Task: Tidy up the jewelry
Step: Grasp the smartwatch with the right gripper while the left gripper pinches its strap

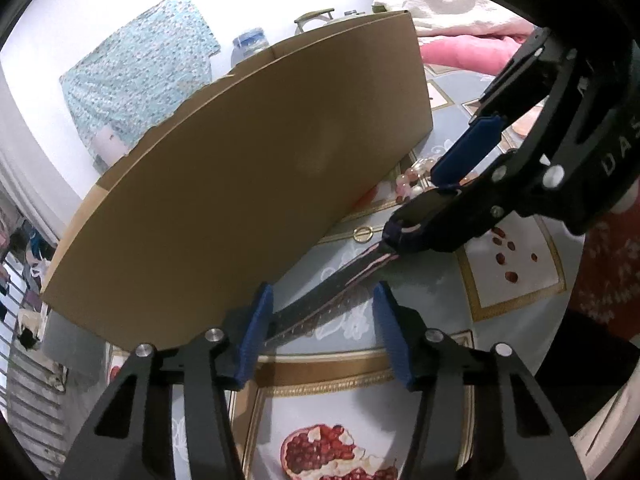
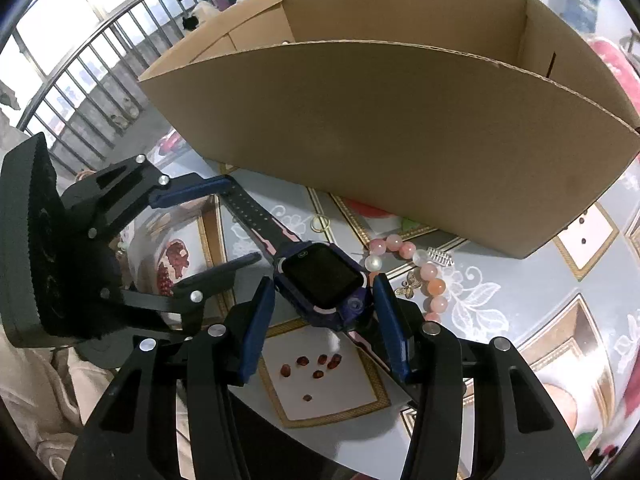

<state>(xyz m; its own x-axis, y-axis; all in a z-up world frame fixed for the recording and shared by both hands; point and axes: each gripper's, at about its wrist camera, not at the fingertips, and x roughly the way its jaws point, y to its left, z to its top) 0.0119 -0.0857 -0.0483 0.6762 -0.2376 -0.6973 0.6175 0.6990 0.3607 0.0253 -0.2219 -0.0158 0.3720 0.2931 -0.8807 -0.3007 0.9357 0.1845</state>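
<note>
A dark blue smartwatch [image 2: 322, 278] with a black strap lies on the patterned tablecloth in front of an open cardboard box [image 2: 384, 140]. My right gripper [image 2: 324, 312] is open, its jaws on either side of the watch body. My left gripper [image 1: 320, 336] is open around the end of the watch strap [image 1: 320, 300]. In the left wrist view the right gripper [image 1: 436, 196] stands over the watch face. A pink bead bracelet [image 2: 424, 268], a gold ring [image 2: 320, 223], a butterfly charm [image 2: 410, 283] and a small clear comb clip [image 2: 440, 257] lie near the box.
The box [image 1: 240, 184] fills the left wrist view and its inside looks bare in the right wrist view. Pink and white cloths [image 1: 460, 36] and a jar [image 1: 248, 44] lie behind it. A railing [image 2: 80, 88] stands at the left.
</note>
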